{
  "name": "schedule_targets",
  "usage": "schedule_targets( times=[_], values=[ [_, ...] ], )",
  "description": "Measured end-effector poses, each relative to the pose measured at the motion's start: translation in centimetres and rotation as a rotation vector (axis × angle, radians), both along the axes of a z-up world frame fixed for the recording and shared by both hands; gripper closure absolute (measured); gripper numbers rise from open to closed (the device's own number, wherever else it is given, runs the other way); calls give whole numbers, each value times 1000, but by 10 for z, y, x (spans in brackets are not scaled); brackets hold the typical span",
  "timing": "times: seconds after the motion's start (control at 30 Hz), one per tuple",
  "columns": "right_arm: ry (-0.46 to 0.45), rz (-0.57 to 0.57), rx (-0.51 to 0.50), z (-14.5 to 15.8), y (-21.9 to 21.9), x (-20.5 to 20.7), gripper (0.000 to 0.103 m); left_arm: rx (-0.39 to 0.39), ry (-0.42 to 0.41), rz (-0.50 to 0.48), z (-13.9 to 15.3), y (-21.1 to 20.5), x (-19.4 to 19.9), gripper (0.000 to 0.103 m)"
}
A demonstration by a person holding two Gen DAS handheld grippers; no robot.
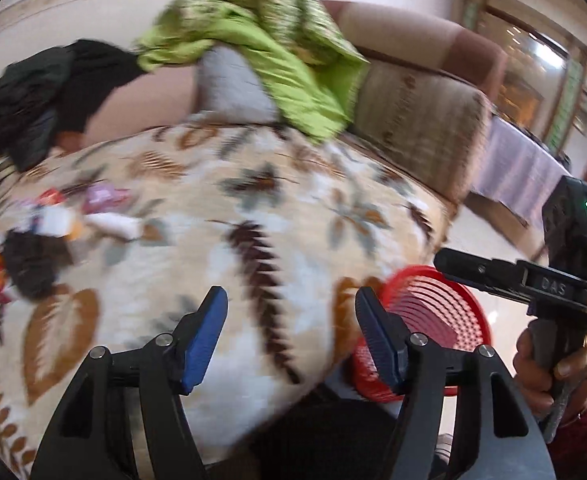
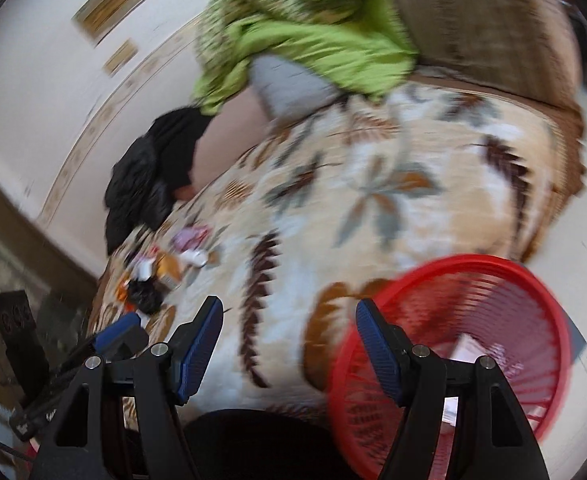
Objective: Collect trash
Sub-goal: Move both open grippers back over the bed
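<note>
Left gripper (image 1: 291, 312) fingers spread, nothing between. Right gripper (image 2: 289, 322) likewise parted, empty. Red basket (image 2: 533, 280) at near edge of bed on leaf-print blanket (image 1: 253, 200), likely parked within reach for drops; pale scraps already inside. Trash pile (image 1: 37, 232) of wrappers far left, well apart from basket. Green cloth (image 1: 277, 52), black garment (image 1: 49, 92) heaped behind. Path across blanket unobstructed. Blur hides details.

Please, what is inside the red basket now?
In the right wrist view, the red basket holds some pale, paper-like pieces near its bottom. Blur hides what they are, and the right gripper's finger covers part of the basket's rim.
</note>
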State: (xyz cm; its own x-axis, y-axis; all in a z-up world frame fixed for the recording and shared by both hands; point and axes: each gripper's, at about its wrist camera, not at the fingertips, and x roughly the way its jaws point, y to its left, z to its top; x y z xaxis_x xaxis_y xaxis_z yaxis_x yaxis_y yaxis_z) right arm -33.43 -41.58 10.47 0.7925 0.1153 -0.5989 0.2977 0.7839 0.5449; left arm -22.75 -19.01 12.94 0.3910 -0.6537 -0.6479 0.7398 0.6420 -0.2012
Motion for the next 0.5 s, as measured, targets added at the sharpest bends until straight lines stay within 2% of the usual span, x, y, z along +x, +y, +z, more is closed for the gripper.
schedule_targets(
  times=[0.13, 0.23, 0.4, 0.5],
  values=[
    [6, 121, -40, 4, 41, 41, 30, -13, 4, 126, -3, 47, 32, 38],
    [15, 202, -53, 3, 72, 71, 30, -14, 3, 243, -9, 87, 59, 38],
    [29, 336, -55, 0, 125, 121, 30, -52, 57, 466, -27, 165, 108, 38],
    [41, 416, -72, -3, 159, 149, 30, -43, 55, 580, -38, 206, 131, 38]
  ],
)
